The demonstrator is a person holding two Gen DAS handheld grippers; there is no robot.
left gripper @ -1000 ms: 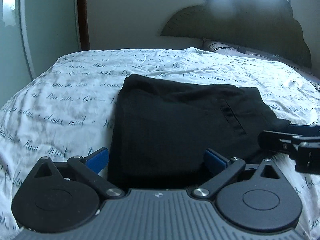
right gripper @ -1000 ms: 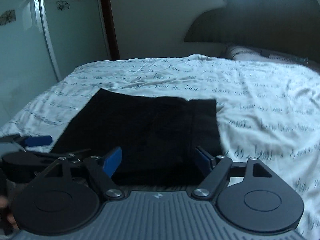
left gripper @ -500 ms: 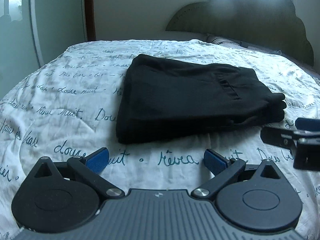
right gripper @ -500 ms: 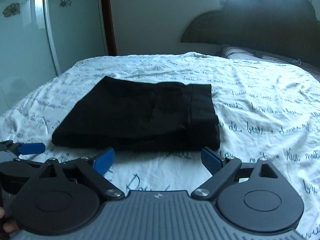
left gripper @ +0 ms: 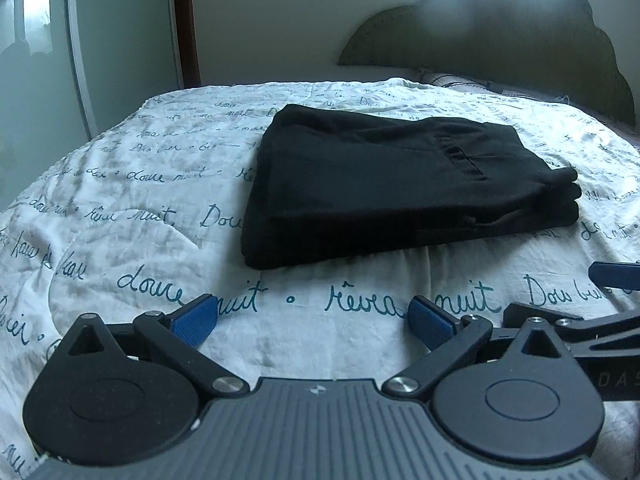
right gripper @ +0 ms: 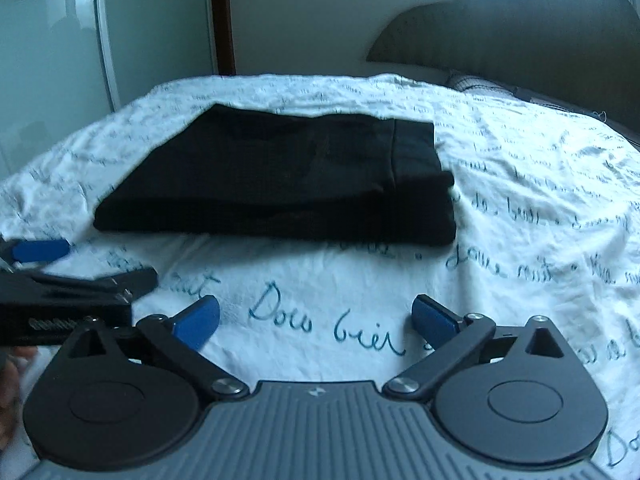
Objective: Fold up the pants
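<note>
- The black pants (left gripper: 404,184) lay folded into a thick rectangle on the bed (left gripper: 120,208), stacked layers showing along the near edge and at the right-hand end.
- From the right wrist view the same bundle (right gripper: 280,176) sat square on the white bedspread with blue handwriting (right gripper: 520,208), nothing resting on top of it.
- The left claw (left gripper: 314,318) stood wide, blue pads spread apart over bare bedspread, short of the pants and not touching them.
- The right claw (right gripper: 316,320) was wide too; its jaws had just been opening, and nothing was between them, only printed sheet below.
- Each claw showed at the edge of the other's view: the right one (left gripper: 616,276) at the left camera's right side, the left one (right gripper: 40,250) at the right camera's left side, just beside one another near the bed's front.
- A dark scalloped headboard (left gripper: 500,52) rose behind the bed, a bright window above it.
- A glass panel with flower decals (right gripper: 52,40) stood to the left.
</note>
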